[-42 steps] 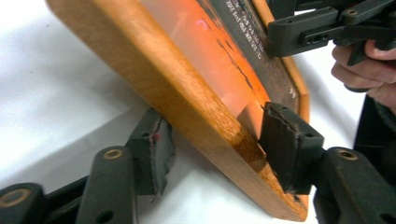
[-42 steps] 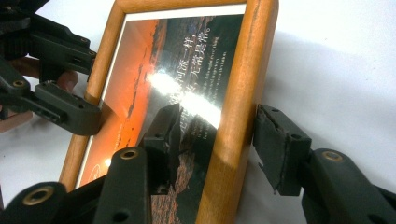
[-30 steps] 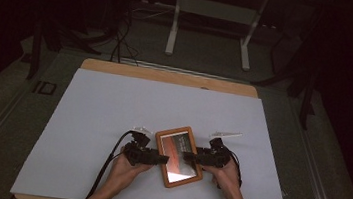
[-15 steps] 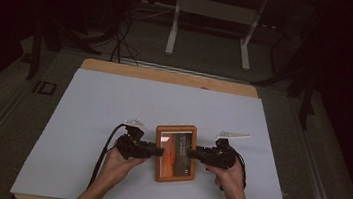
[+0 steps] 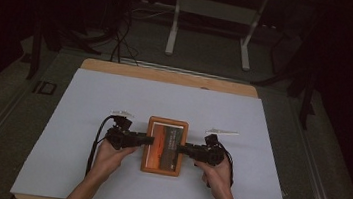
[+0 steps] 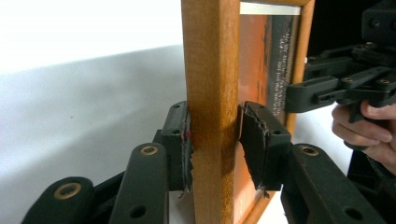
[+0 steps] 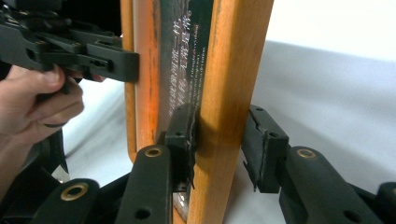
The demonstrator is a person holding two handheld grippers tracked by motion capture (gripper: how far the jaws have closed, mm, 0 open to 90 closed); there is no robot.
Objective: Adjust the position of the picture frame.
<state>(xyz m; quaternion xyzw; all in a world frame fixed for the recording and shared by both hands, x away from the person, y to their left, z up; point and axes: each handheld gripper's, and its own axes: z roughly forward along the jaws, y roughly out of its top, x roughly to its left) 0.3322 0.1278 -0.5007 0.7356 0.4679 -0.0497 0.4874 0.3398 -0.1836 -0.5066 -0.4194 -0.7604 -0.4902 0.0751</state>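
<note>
wooden frame [image 5: 164, 145] near the table's [image 5: 89, 99] front edge: left hand-held gripper [image 5: 149, 139] clamps one rail, right hand-held gripper [image 5: 181, 149] barely pinches the other; it could slip, tilting.

Left hand-held gripper [image 5: 145, 140] and right hand-held gripper [image 5: 180, 149], jaws inward, clamped.

Frame [image 6: 212, 93] ends cut off

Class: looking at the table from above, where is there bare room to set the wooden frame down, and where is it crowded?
Bare white sheet lies beyond the frame, toward the far wooden edge, and on both sides. It is crowded at the near middle, around the frame.
</note>
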